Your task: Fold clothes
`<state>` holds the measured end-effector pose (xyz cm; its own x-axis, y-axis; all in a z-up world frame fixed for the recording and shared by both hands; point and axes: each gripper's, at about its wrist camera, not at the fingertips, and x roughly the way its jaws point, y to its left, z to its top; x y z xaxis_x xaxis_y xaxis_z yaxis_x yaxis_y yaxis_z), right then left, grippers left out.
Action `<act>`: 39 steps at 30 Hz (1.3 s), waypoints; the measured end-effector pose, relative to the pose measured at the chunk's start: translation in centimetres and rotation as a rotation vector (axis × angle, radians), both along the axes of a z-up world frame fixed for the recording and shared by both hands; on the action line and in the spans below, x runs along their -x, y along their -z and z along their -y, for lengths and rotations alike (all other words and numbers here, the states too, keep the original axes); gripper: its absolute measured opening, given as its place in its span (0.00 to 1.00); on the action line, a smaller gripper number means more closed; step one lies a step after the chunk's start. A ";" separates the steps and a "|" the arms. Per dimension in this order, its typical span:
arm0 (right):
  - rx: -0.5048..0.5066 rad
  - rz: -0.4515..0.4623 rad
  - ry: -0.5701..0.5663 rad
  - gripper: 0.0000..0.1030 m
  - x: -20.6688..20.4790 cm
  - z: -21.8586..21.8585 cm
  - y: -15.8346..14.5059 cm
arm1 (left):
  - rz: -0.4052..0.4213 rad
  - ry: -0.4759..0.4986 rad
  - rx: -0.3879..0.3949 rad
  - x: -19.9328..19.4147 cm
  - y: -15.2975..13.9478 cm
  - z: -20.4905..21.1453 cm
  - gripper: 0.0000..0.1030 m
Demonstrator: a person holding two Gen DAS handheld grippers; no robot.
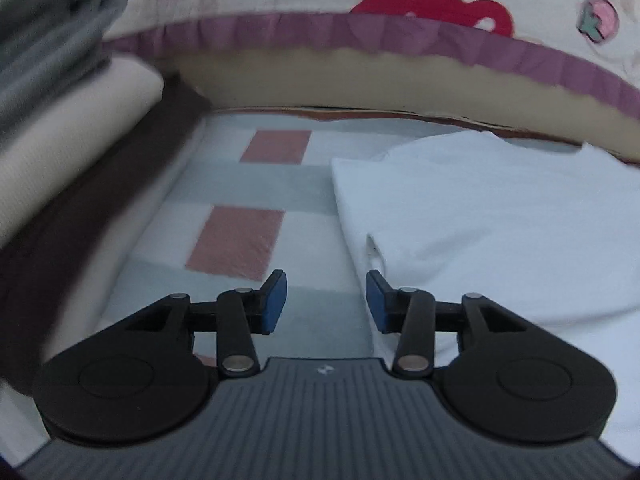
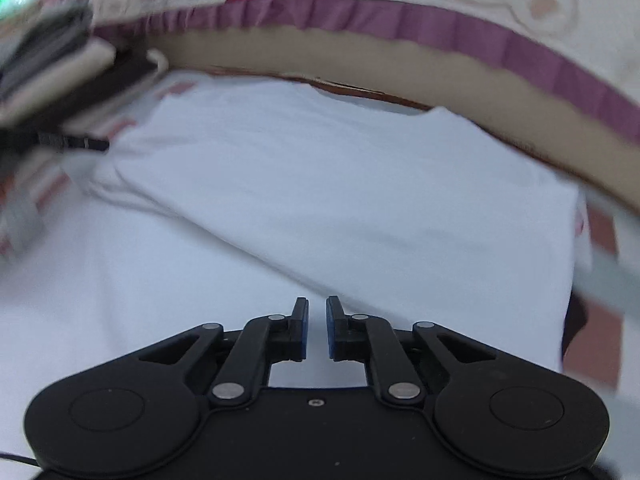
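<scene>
The white shirt (image 1: 492,216) lies partly folded on the checked sheet (image 1: 256,184). The left hand-held gripper (image 1: 326,300) hovers at its left edge, jaws apart and empty. The right hand-held gripper (image 2: 317,328) hovers over the shirt, jaws narrowly apart, gripping nothing.

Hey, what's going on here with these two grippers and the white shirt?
A person with a gripper in each hand is folding clothes on a checked blanket. A white garment lies partly folded on it. The left gripper is open and empty beside the garment's edge. The right gripper hangs over the white cloth with its jaws narrowly apart, gripping nothing. A stack of folded clothes sits to the left.
</scene>
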<state>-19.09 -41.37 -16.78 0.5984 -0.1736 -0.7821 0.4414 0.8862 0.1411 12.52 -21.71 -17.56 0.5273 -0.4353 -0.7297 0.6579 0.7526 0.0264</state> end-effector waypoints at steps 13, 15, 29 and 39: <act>-0.175 -0.075 0.093 0.38 15.1 -5.4 -4.0 | -0.170 -0.041 -0.066 9.0 0.2 -11.0 0.52; -0.128 -0.148 0.054 0.40 17.8 -6.6 -4.2 | -0.225 -0.055 -0.029 10.0 0.1 -13.1 0.52; -0.403 -0.094 0.215 0.58 29.3 -10.4 0.8 | -0.235 -0.016 0.013 12.6 -0.2 -13.9 0.63; -0.361 0.320 -0.034 0.07 24.0 -11.1 -1.8 | -0.076 0.052 -0.039 14.2 -0.6 -12.5 0.63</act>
